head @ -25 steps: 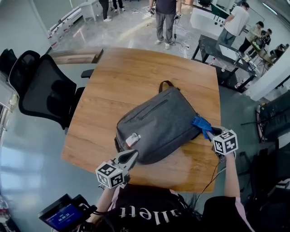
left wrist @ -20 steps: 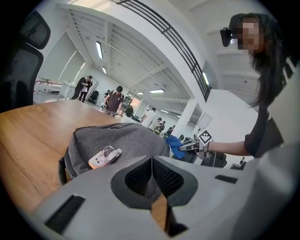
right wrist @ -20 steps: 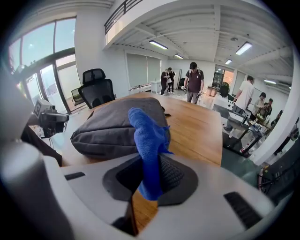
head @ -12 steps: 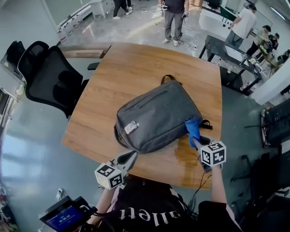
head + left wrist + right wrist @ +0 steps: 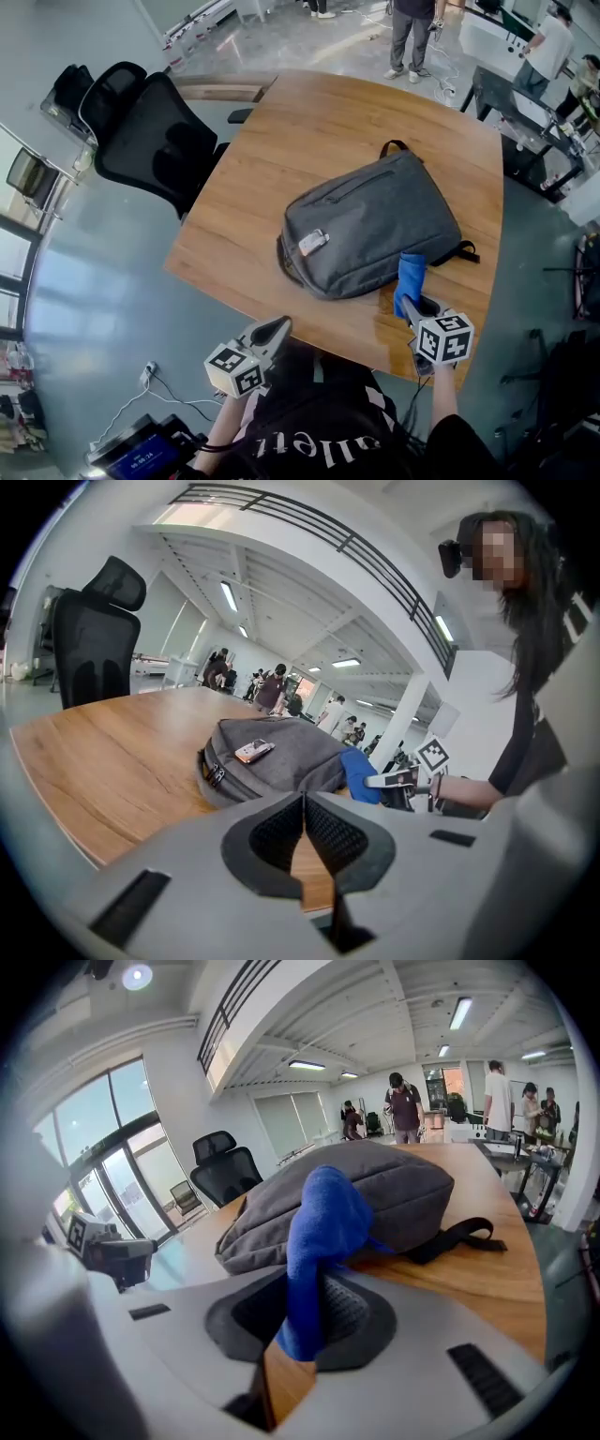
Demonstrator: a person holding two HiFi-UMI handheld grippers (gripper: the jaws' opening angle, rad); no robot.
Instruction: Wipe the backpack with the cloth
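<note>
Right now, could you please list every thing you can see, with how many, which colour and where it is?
table: 1, brown wood, middle of the scene
backpack: 1, grey, lying flat on the table, towards the person's side
tag: 1, pale, on the backpack's left end
cloth: 1, blue, at the backpack's near right edge
office chair: 1, black, beside the table's left side
people: several, standing on the floor far beyond the table
screen device: 1, dark with a blue display, bottom left
left claw: 1, grey, shut and empty, at the table's near edge
right claw: 1, grey, shut on the cloth
</note>
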